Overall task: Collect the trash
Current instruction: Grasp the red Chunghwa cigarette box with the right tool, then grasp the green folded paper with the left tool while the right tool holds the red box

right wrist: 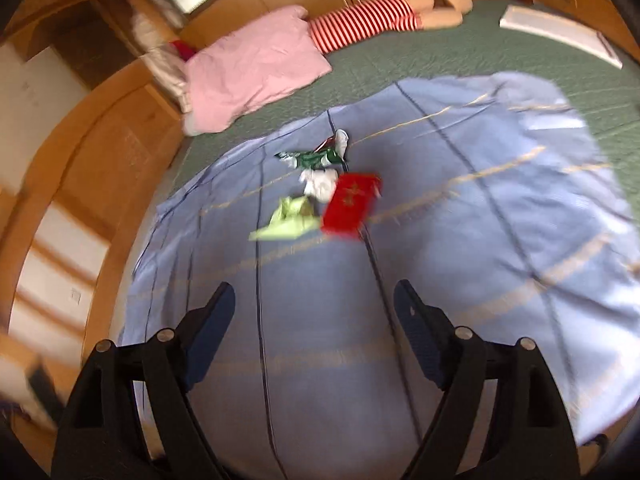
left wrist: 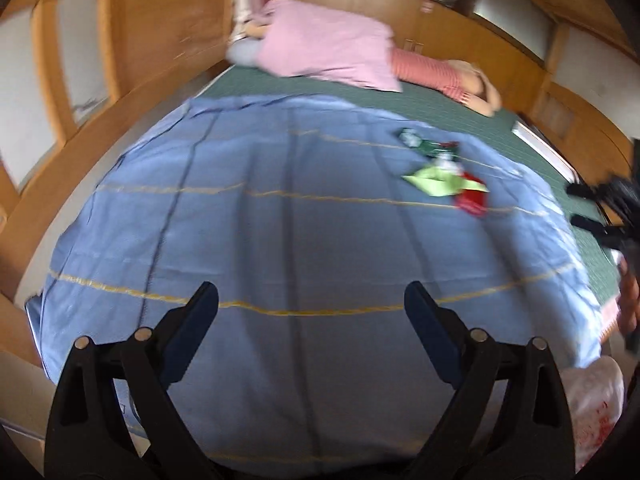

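Left wrist view: our left gripper (left wrist: 311, 312) stands wide, nothing between its fingers; trash pile (left wrist: 444, 172) lies ahead and to the right on the blue cloth (left wrist: 280, 220).

Right wrist view: our right gripper (right wrist: 314, 312) gapes empty; red packet (right wrist: 350, 204) straight ahead, long axis pointing away, slightly rightward.

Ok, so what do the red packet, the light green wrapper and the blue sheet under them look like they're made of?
Red packet: flat and stiff-edged with a gold print, probably paper or thin card; blur hides the finish.
Light green wrapper: creased into sharp folds, likely plastic film or paper.
Blue sheet: matte woven cloth, soft wrinkles and woven-in stripes.
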Demonstrator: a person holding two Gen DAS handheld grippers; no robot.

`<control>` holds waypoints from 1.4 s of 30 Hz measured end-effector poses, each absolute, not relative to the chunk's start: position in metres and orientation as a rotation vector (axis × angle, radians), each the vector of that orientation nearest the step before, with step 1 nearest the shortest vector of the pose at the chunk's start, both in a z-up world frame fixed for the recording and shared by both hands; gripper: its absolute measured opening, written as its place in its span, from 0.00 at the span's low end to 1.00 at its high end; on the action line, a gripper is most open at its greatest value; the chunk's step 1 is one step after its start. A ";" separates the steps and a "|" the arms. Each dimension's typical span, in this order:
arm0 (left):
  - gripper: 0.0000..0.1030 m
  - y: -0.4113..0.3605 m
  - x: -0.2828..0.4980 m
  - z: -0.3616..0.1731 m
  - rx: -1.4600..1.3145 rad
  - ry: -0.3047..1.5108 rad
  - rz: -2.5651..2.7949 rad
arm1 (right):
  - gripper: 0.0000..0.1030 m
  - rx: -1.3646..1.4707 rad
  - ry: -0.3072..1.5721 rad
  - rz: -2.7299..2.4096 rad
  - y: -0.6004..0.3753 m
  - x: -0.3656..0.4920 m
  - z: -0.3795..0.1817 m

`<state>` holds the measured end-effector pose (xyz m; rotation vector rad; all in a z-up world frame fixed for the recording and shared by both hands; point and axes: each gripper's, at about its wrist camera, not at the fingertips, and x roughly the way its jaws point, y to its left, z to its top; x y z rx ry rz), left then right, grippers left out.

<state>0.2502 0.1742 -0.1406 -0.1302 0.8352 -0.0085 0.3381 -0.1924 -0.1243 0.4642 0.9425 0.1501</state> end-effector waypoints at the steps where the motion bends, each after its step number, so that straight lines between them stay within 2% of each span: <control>1: 0.91 0.185 0.253 -0.152 -0.147 0.875 0.041 | 0.78 0.473 0.955 0.118 -0.187 0.362 -0.134; 3: 0.91 0.199 0.255 -0.164 -0.212 0.968 0.101 | 0.78 0.437 0.989 0.043 -0.177 0.410 -0.155; 7: 0.91 0.215 0.255 -0.156 -0.287 0.955 0.078 | 0.79 0.421 1.020 -0.120 -0.169 0.484 -0.198; 12: 0.91 0.226 0.252 -0.156 -0.312 0.972 0.104 | 0.80 0.514 0.993 -0.244 -0.172 0.524 -0.236; 15: 0.91 0.231 0.254 -0.164 -0.335 1.018 0.123 | 0.77 0.440 0.999 -0.179 -0.155 0.537 -0.246; 17: 0.91 0.236 0.255 -0.166 -0.356 1.027 0.135 | 0.76 0.374 0.996 -0.109 -0.136 0.534 -0.246; 19: 0.91 0.239 0.257 -0.168 -0.379 1.020 0.149 | 0.65 0.370 1.031 -0.009 -0.117 0.527 -0.250; 21: 0.91 0.240 0.256 -0.167 -0.384 1.011 0.165 | 0.60 0.321 1.061 0.103 -0.090 0.511 -0.250; 28: 0.91 0.259 0.252 -0.169 -0.463 0.991 0.250 | 0.59 0.220 1.242 0.641 0.020 0.415 -0.244; 33: 0.91 0.271 0.248 -0.170 -0.507 0.976 0.296 | 0.59 0.125 1.200 0.703 0.040 0.380 -0.223; 35: 0.91 0.272 0.249 -0.172 -0.510 0.982 0.298 | 0.60 0.067 1.174 0.649 0.036 0.378 -0.219; 39: 0.91 0.274 0.248 -0.172 -0.525 0.980 0.301 | 0.76 0.037 1.200 0.616 0.030 0.374 -0.220; 42: 0.91 0.276 0.247 -0.171 -0.529 0.972 0.307 | 0.78 0.028 1.244 0.624 0.029 0.366 -0.230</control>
